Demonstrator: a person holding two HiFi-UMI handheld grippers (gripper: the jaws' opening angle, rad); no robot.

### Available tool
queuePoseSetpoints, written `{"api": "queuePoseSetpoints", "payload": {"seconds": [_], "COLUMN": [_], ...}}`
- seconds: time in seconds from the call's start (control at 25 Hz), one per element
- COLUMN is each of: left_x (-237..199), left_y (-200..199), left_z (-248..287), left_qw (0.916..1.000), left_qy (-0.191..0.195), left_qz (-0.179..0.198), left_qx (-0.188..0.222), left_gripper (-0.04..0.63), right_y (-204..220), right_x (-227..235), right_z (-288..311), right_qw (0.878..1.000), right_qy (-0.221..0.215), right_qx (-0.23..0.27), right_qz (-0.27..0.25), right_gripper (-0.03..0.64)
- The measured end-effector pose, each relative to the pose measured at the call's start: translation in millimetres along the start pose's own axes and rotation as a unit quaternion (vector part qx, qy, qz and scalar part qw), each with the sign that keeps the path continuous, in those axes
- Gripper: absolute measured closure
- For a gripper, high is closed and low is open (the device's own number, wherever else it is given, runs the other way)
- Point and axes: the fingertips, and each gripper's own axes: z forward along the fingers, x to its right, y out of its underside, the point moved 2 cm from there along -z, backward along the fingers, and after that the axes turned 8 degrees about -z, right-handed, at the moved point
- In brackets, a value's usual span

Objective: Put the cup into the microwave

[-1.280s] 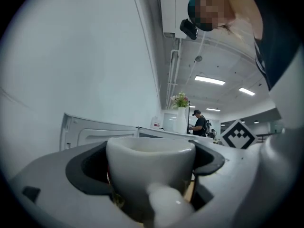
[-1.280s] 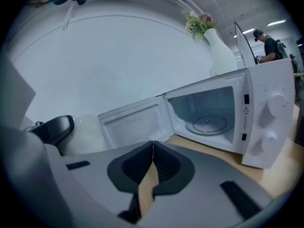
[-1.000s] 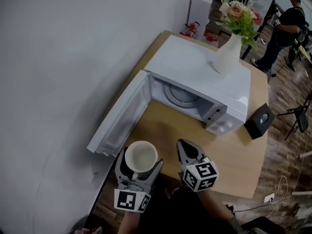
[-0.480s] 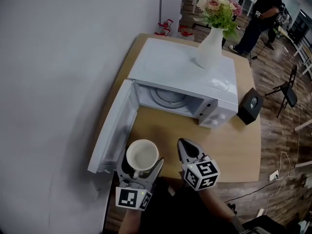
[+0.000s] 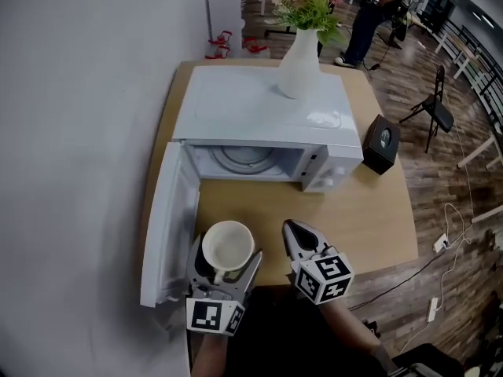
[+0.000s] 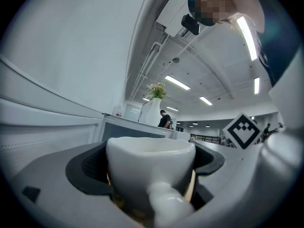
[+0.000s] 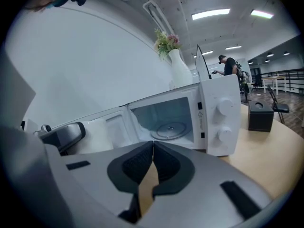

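A white cup [image 5: 228, 248] with an empty inside is held upright in my left gripper [image 5: 225, 261], shut on its sides, at the table's near edge. From the left gripper view the cup [image 6: 150, 167] fills the jaws, handle toward the camera. The white microwave [image 5: 259, 124] stands beyond it with its door [image 5: 167, 218] swung open to the left and the glass turntable [image 5: 238, 157] showing inside. My right gripper [image 5: 296, 237] is shut and empty, just right of the cup. Its view looks straight at the open microwave [image 7: 190, 118].
A white vase of flowers [image 5: 301, 49] stands on the microwave's top. A small black box [image 5: 380, 144] sits on the wooden table [image 5: 354, 218] to the microwave's right. A white wall runs along the left. A person [image 5: 377, 10] stands far behind; a chair [image 5: 434, 112] is on the right.
The head view has swung, so the microwave and table now sit squarer and lower in frame. Both grippers and the held cup keep their places near the table's front edge.
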Motion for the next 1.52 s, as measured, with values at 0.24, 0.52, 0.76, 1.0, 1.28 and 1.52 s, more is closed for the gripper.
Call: {"api": "queuePoseSetpoints", "payload": {"seconds": [0.24, 0.52, 0.76, 1.0, 1.28, 1.52], "left_x": [2, 0, -8, -21, -41, -60], "left_y": [9, 15, 19, 25, 35, 38], "left_z": [17, 45, 74, 103, 134, 153], "left_qw": [0.9994, 0.9984, 0.9989, 0.9995, 0.9998, 0.9998], "left_qy": [0.032, 0.049, 0.041, 0.025, 0.01, -0.006], "left_qz": [-0.006, -0.014, -0.009, -0.007, -0.012, -0.015], "left_qx": [-0.015, -0.023, -0.021, -0.017, -0.015, -0.014], "left_gripper": [0.115, 0.115, 0.115, 0.115, 0.115, 0.115], "right_y": [7, 10, 8, 9, 10, 9], "right_x": [16, 32, 51, 63, 70, 69], "right_z": [-6, -3, 4, 17, 39, 54], "right_qw": [0.999, 0.998, 0.998, 0.998, 0.999, 0.999], "right_qy": [0.037, 0.055, 0.058, 0.051, 0.029, 0.012], "right_qx": [-0.004, -0.012, -0.016, -0.024, -0.038, -0.048], "right_qz": [0.014, 0.022, 0.023, 0.026, 0.015, 0.013], "right_gripper": [0.623, 0.623, 0.623, 0.623, 0.623, 0.623]}}
